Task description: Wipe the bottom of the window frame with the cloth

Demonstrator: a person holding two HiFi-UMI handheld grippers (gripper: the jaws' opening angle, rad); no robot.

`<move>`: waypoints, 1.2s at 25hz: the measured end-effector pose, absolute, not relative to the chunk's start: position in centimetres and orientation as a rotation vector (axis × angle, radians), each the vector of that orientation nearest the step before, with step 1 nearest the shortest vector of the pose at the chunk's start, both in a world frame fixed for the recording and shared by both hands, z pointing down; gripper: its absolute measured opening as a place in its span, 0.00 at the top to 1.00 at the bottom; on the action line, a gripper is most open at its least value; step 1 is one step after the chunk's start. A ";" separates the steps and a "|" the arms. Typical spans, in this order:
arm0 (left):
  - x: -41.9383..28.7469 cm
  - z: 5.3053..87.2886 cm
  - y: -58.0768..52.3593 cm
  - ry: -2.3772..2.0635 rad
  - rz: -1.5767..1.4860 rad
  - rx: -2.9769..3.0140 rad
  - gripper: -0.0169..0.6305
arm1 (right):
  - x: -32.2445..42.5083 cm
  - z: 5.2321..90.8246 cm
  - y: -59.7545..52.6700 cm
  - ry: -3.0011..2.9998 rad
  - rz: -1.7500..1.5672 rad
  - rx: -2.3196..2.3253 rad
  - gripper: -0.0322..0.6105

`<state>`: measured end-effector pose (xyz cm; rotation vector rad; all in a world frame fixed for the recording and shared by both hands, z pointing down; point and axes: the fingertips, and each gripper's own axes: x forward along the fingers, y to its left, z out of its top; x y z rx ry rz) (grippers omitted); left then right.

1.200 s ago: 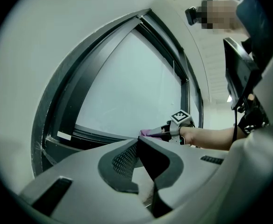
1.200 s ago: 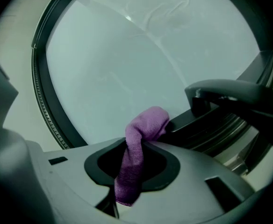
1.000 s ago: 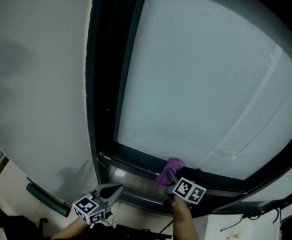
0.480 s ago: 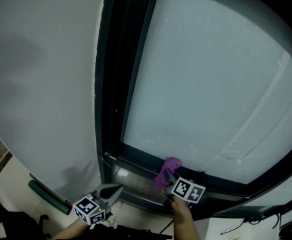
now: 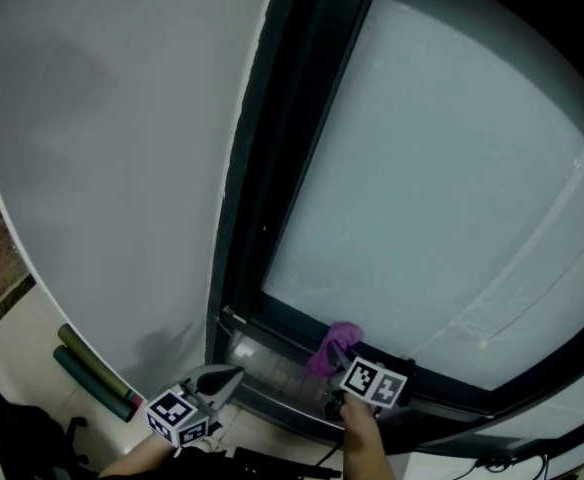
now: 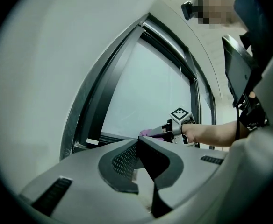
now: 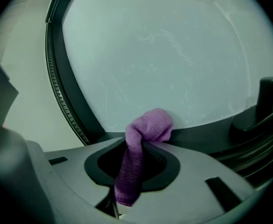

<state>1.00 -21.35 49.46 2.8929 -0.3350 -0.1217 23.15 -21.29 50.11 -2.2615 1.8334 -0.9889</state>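
Right gripper view: right gripper (image 7: 139, 148) pinching purple cloth (image 7: 148, 125) against window frame (image 7: 206, 133) bottom rail (cloth hides jaw tips); left gripper (image 6: 139, 143) pressed together, empty.

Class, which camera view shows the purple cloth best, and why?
The right gripper view: the purple cloth sits large and central, clamped in the right gripper, its bunched end against the window frame. The head view shows only a small purple patch; the left gripper view, a distant sliver.
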 end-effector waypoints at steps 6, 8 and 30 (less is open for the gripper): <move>-0.2 49.8 -22.4 -0.403 -0.135 2.911 0.97 | 21.9 50.1 -23.0 1.895 -0.992 -2.241 0.81; -0.7 50.0 -22.6 -0.422 -0.136 2.908 0.97 | 21.6 50.2 -23.3 1.912 -0.993 -2.249 0.81; -4.6 49.3 -23.9 -0.626 -0.204 2.861 0.97 | 16.4 50.2 -29.5 2.190 -1.033 -2.164 0.81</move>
